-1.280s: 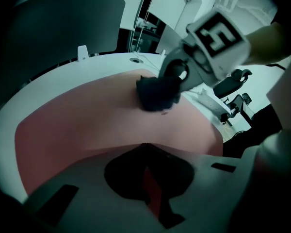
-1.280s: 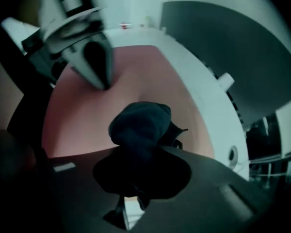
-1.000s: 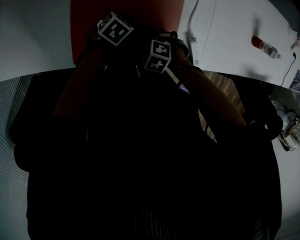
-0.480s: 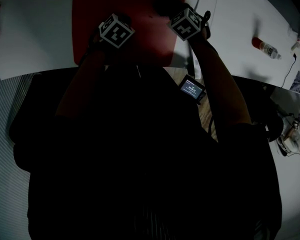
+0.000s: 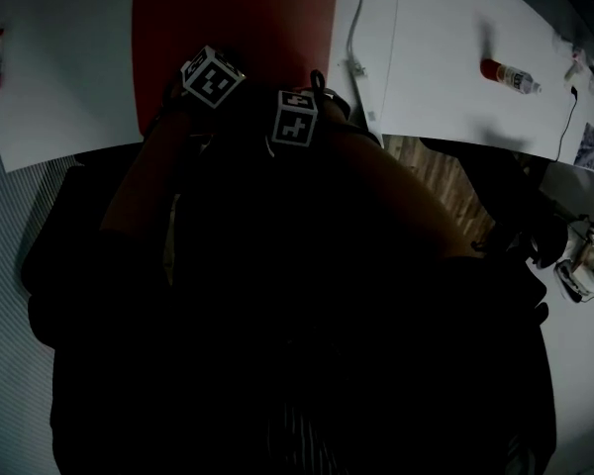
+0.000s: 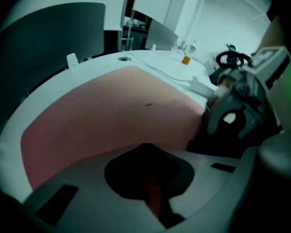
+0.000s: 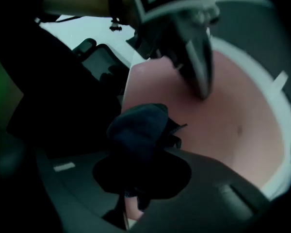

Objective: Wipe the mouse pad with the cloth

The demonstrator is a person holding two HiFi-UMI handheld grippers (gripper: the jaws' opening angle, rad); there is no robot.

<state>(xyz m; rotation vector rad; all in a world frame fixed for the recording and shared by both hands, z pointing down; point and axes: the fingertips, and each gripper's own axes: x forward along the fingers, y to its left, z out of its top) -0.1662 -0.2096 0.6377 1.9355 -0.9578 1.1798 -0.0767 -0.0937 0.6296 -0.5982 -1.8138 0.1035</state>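
The cloth (image 7: 138,127), clamped in the right gripper (image 7: 136,178), is drawn back from the 1 o'clock corner of the mouse pad (image 5: 233,28) to its 5 o'clock edge, suggesting a finished stroke, while the pad is pinned by the left gripper (image 7: 201,84), jaws together.

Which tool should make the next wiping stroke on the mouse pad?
Right. The right tool is shut on the dark cloth, at the edge of the red mouse pad. The left tool holds no cloth; its closed tip appears to press on the pad.
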